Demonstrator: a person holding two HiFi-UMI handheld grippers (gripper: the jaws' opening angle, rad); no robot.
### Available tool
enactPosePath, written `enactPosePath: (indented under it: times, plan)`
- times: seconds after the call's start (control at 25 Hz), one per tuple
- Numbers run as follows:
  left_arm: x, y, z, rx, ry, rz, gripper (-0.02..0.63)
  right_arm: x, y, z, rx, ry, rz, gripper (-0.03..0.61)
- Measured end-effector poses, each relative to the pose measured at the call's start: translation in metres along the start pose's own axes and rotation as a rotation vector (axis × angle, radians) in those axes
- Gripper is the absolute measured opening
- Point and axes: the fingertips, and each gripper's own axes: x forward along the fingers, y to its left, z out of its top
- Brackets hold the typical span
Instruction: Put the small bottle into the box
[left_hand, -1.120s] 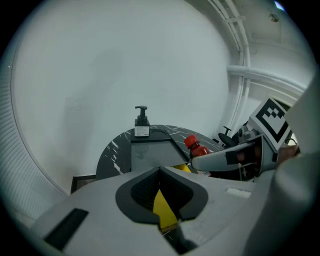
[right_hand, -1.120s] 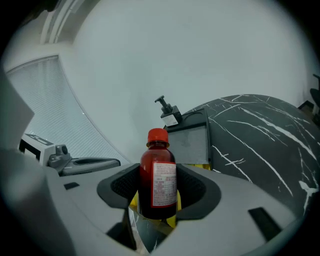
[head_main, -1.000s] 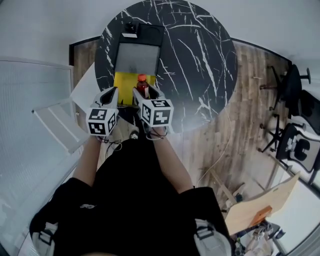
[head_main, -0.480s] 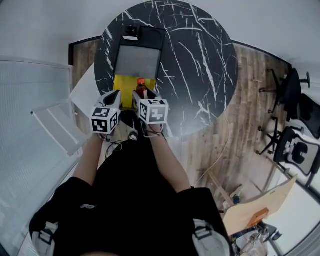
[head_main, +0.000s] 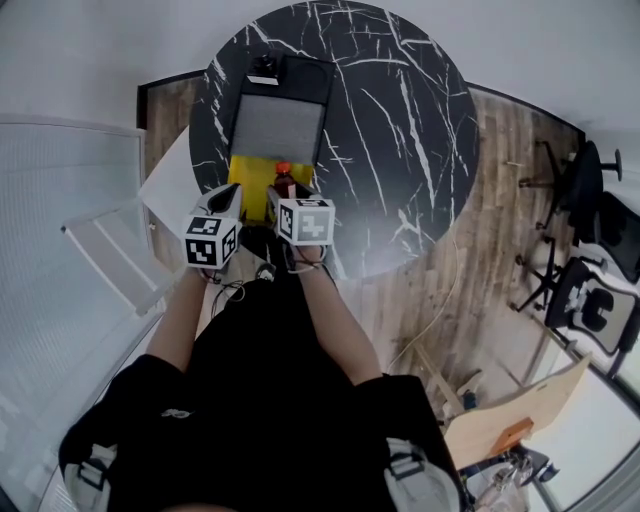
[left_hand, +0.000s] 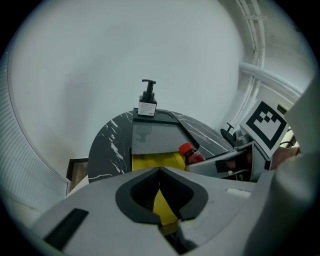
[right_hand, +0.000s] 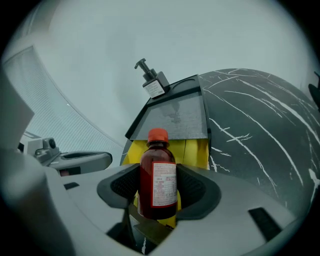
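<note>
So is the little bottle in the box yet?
Not yet. Done: the right gripper has grabbed the small bottle, jaws shut on it. Happening: it's held upright by the yellow box, while the left gripper pinches the box's flap. To do: put the bottle inside and let go.

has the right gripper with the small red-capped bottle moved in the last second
Yes, slightly. The right gripper has sunk toward the round black marble table: it looks smaller, the table the same size.
</note>
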Motion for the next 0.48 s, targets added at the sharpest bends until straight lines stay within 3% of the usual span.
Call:
enactPosePath:
  times: [0.48]
  plan:
    - [0.005, 0.011, 0.0, -0.04, 0.007, -0.002, 0.0, 0.021, -0.003, -0.012, 0.015, 0.083, -0.038, 0.213]
